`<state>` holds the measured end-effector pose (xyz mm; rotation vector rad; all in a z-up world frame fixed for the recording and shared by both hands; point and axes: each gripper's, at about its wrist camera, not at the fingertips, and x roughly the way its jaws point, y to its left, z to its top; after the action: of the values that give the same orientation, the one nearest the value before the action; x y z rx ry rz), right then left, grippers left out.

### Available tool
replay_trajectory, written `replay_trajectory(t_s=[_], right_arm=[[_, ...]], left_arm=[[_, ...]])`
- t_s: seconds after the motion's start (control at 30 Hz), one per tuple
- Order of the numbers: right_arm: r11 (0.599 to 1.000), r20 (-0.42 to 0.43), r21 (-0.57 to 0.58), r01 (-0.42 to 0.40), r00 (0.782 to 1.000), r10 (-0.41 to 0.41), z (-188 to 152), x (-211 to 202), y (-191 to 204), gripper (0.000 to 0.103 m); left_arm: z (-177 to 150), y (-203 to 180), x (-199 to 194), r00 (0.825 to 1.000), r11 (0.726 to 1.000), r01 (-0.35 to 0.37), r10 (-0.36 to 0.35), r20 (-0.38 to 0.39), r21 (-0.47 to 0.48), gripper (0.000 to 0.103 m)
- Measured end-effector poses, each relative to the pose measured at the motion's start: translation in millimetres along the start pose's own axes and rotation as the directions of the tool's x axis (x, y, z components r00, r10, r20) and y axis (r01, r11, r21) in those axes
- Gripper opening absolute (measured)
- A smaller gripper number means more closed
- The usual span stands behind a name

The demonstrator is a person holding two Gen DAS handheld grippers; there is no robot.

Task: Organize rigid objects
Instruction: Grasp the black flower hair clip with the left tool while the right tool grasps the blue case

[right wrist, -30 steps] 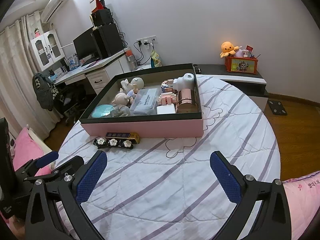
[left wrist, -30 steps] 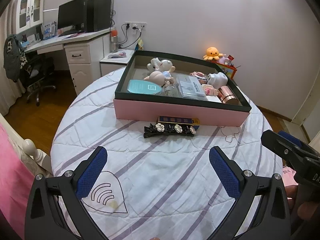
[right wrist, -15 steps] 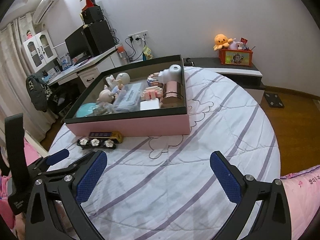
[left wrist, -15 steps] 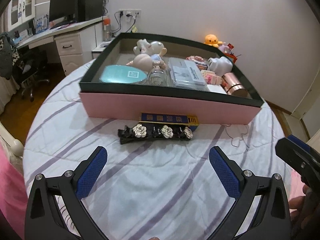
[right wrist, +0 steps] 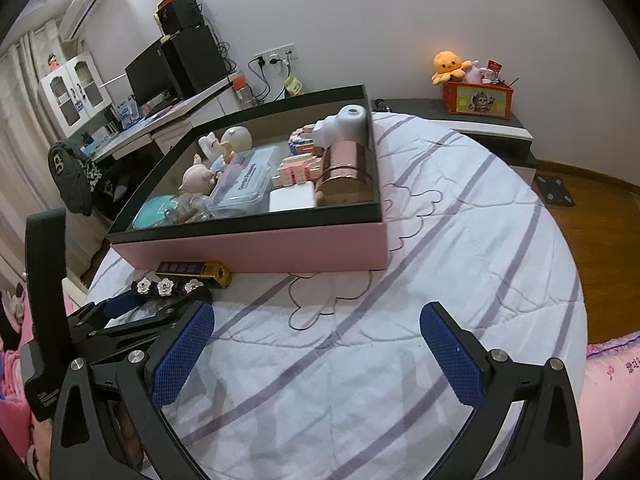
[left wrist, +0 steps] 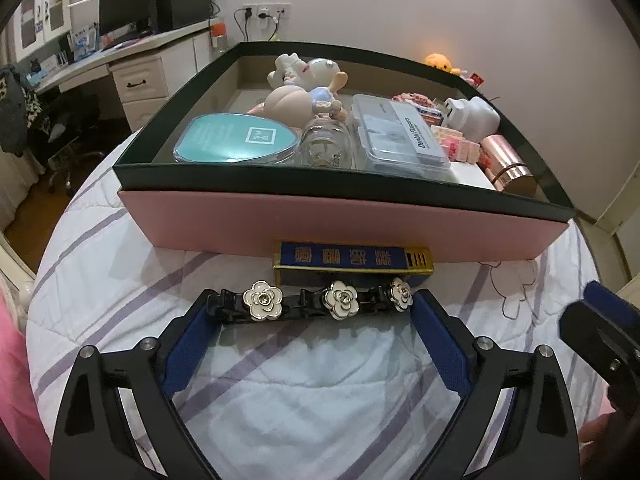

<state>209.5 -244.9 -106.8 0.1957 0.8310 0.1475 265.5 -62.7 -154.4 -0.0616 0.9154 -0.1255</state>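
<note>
- The pink box (left wrist: 344, 222), with a dark green rim, sits on the round striped bedspread (right wrist: 460, 240) and serves as landmark for all that follows.
- Inside the box, at its near left corner in the left wrist view, lies a teal oval case (left wrist: 236, 140); just right of it lies a clear glass jar (left wrist: 326, 148).
- Further right in the box lies a clear plastic case (left wrist: 400, 138) with a printed label; behind these, toward the far wall of the box, lie doll figures (left wrist: 304, 92).
- At the right side of the box stand pink block pieces (left wrist: 456, 144), a white piggy figure (left wrist: 476, 118) and a rose-gold cylinder (left wrist: 508, 164) lying on its side; a flat white item (right wrist: 292, 196) lies by the near wall.
- Outside the box, touching its near wall, lies a blue and gold bar-shaped packet (left wrist: 352, 262).
- Just in front of that packet lies the black hair clip (left wrist: 320, 300) with three white flowers, outside the box.
- The left tongs (left wrist: 316, 320) straddle the hair clip end to end; their jaws have just been closing, the clip is between them, and the blue pads stand at the clip's two ends, with contact I cannot confirm.
- The right tongs (right wrist: 316, 340) are spread wide over bare bedspread, in front of the box's right half, with nothing between them.
</note>
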Motion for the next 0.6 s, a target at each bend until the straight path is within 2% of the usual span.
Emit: replay_trajectory(t_s=[0.17,0.47,0.6], right_arm=[[1.000,-0.018,-0.026,-0.004,1.000,0.003,0.0,5.8,14.5,0.103],[0.998,-0.057,-0.055,-0.001,0.998,-0.002,3.1,30.6,68.1,0.103],[0.999,-0.072,-0.037,0.013,0.997,-0.016,6.4,47.3,90.1,0.103]], left_arm=[[-6.9,19.1,-14.6,1.000,1.000,-0.011,0.011,0.019,-0.019,0.096],[-13.1,78.0,-34.4,0.989,0.989,-0.134,0.137,0.059,-0.056,0.096],[-11.6,92.6,-37.9,0.982,0.985,-0.163,0.168,0.085,-0.059,0.096]])
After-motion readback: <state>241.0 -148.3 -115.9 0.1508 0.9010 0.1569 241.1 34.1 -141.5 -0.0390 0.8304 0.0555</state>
